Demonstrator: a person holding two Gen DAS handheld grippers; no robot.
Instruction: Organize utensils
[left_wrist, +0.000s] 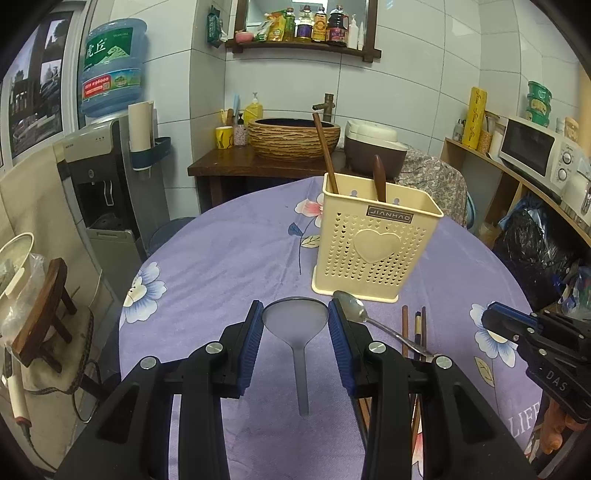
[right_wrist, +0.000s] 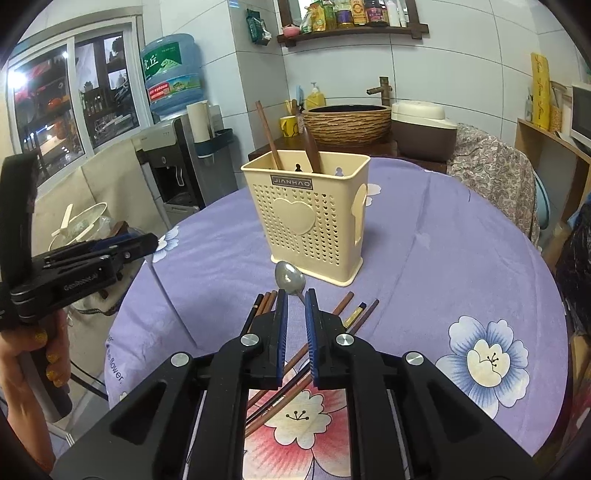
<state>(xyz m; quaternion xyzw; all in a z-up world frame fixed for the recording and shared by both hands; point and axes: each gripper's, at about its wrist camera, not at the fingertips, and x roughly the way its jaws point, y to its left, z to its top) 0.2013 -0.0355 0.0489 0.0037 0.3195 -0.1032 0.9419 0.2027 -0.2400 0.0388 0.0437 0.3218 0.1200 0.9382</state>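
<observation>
While the cream holder (left_wrist: 376, 243) is standing upright on the far side of the purple tablecloth (left_wrist: 229, 258), it is keeping two brown wooden things inside: a long thin stick (left_wrist: 325, 155) leaning to the left and a darker rounded handle (left_wrist: 379, 177) beside it. In front of the holder a metal spoon (left_wrist: 351, 306) is lying with its bowl just beside the base and its handle crossing some chopsticks (left_wrist: 405, 325) on the cloth. The left gripper (left_wrist: 295, 314) is clamping the bowl of a frosted plastic spoon (left_wrist: 295, 321), whose handle is hanging down. The right gripper (right_wrist: 295, 306) is pointing at the metal spoon with its tongs almost together, leaving a narrow slit and clamping nothing.
</observation>
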